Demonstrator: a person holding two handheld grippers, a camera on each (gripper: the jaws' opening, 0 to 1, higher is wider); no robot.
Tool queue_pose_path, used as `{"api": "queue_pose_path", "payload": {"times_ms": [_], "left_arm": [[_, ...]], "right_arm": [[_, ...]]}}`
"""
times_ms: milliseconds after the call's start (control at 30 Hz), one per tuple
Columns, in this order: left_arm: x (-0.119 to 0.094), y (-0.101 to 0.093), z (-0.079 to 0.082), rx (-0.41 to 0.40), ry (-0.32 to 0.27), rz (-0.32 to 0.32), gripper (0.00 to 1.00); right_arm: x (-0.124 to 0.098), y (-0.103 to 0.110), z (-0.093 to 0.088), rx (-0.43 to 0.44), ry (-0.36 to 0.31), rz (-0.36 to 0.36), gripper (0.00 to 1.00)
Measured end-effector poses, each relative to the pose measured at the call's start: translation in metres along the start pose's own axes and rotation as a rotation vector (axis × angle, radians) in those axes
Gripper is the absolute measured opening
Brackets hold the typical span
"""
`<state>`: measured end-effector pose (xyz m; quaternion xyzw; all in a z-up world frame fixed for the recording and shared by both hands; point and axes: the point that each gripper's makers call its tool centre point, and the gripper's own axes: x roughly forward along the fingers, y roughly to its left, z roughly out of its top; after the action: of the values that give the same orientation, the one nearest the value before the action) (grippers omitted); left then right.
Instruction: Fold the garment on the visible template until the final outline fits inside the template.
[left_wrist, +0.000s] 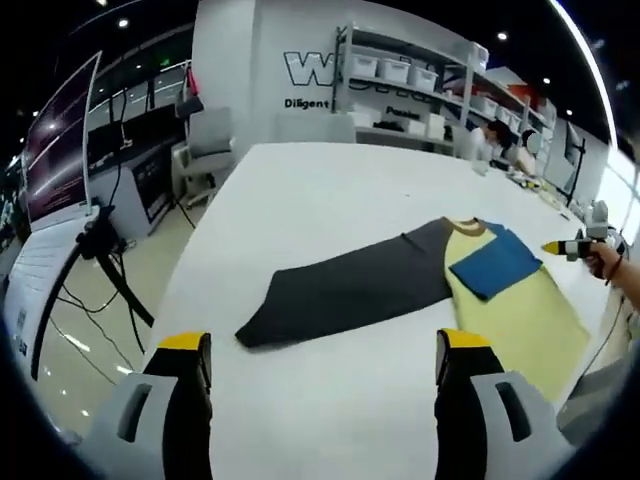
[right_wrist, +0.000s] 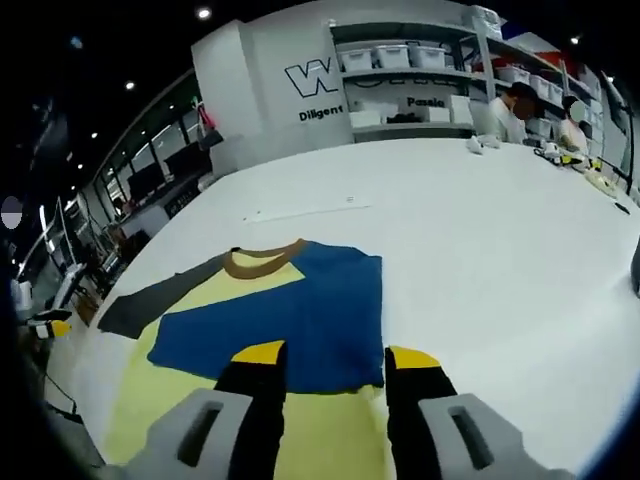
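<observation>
A long-sleeved shirt lies flat on the white table (left_wrist: 330, 190). Its yellow body (left_wrist: 520, 320) has a brown collar (right_wrist: 262, 260). One blue sleeve (right_wrist: 290, 310) is folded across the chest. The dark grey sleeve (left_wrist: 350, 290) stretches out straight towards the table's left edge. My left gripper (left_wrist: 325, 345) hovers open over bare table, just short of the grey sleeve's cuff. My right gripper (right_wrist: 335, 358) is open above the lower edge of the blue sleeve, with nothing between its jaws. In the left gripper view a hand holds the right gripper (left_wrist: 578, 245) past the shirt.
A thin pale strip (right_wrist: 300, 212) lies on the table beyond the collar. Shelves with white bins (left_wrist: 400, 70) and seated people (right_wrist: 515, 110) are at the far end. A grey chair (left_wrist: 205, 150), a screen on a stand (left_wrist: 60, 150) and floor cables flank the table's left edge.
</observation>
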<state>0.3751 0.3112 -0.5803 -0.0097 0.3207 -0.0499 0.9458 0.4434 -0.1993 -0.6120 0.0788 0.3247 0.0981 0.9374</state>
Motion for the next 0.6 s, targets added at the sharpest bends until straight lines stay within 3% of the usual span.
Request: {"api": "queue_pose_path", "payload": {"times_ms": [167, 300, 433, 600], "left_arm": [[0.011, 0.017, -0.005, -0.053, 0.032, 0.028, 0.84], [0.018, 0.026, -0.009, -0.086, 0.045, 0.046, 0.74], [0.026, 0.034, -0.011, -0.080, 0.055, 0.060, 0.67], [0.037, 0.054, -0.015, -0.066, 0.074, 0.125, 0.49]], "right_arm": [[-0.012, 0.009, -0.001, -0.024, 0.020, 0.024, 0.39], [-0.022, 0.017, 0.001, -0.043, 0.014, 0.055, 0.39], [-0.030, 0.023, 0.002, -0.050, 0.007, 0.074, 0.38], [-0.038, 0.026, -0.001, -0.038, -0.003, 0.087, 0.37]]}}
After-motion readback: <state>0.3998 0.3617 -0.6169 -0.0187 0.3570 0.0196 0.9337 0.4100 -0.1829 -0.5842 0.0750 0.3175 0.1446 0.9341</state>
